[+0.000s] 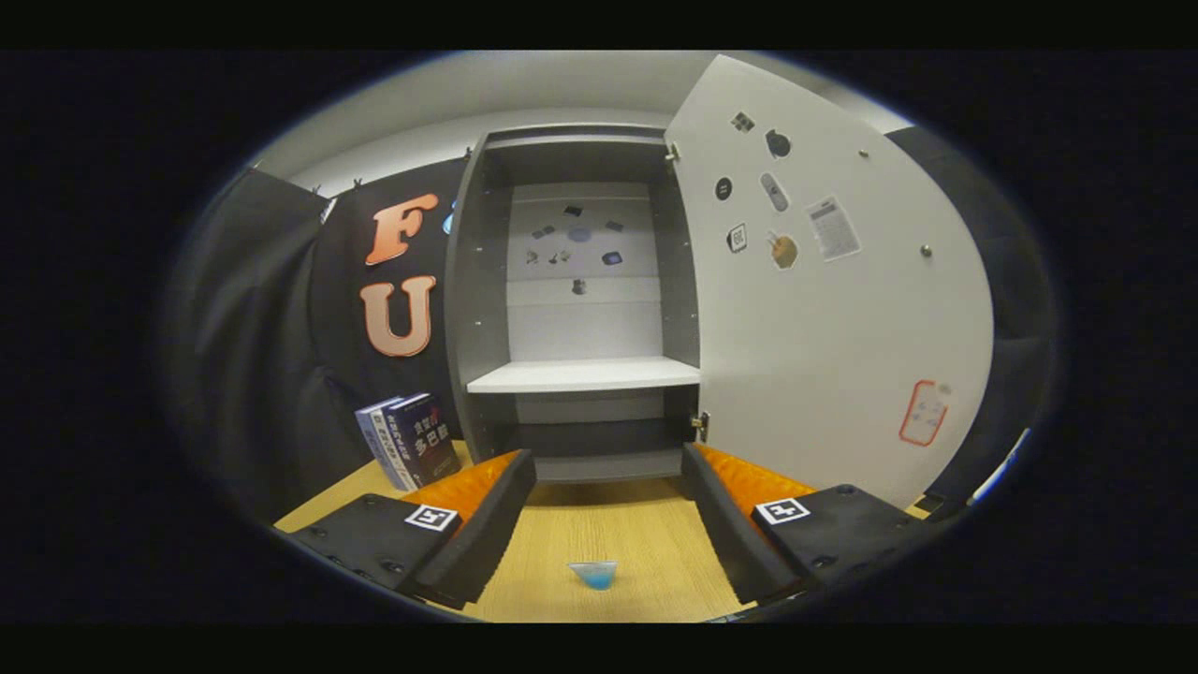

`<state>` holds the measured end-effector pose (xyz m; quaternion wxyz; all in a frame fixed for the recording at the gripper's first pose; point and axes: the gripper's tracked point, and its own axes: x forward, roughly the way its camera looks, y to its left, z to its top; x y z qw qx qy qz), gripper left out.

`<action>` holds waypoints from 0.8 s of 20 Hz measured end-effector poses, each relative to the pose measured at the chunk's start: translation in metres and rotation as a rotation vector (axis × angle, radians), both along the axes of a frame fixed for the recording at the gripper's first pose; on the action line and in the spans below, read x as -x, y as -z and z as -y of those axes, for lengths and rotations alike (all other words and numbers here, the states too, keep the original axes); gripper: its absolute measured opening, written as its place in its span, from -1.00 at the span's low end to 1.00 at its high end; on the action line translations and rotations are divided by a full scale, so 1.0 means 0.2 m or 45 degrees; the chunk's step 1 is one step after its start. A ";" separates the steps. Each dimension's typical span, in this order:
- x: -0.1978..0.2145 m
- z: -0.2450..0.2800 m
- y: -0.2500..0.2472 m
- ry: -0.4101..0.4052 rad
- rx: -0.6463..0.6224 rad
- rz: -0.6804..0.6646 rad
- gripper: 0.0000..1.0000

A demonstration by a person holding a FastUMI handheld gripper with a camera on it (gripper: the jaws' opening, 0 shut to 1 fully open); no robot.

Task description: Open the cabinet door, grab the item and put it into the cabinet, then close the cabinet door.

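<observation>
The gripper (608, 468) was held released, fingers spread; a small blue item (593, 574) lay between them on the table (636, 534), the cabinet (580, 309) door (824, 309) swung open.

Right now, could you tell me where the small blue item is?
The small blue item lies on the wooden table between the open gripper fingers, in front of the open cabinet.

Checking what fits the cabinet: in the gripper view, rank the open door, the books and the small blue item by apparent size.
1. Open door
2. Books
3. Blue item, on the table between the open gripper fingers; nearest the camera yet smallest.
</observation>
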<state>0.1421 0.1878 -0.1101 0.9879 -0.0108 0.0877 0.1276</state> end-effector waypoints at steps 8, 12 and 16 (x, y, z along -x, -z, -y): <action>0.11 0.01 0.27 -0.055 0.080 -0.231 1.00; 0.14 0.01 0.37 -0.055 0.084 -0.314 0.99; 0.19 0.03 0.44 -0.035 0.078 -0.396 1.00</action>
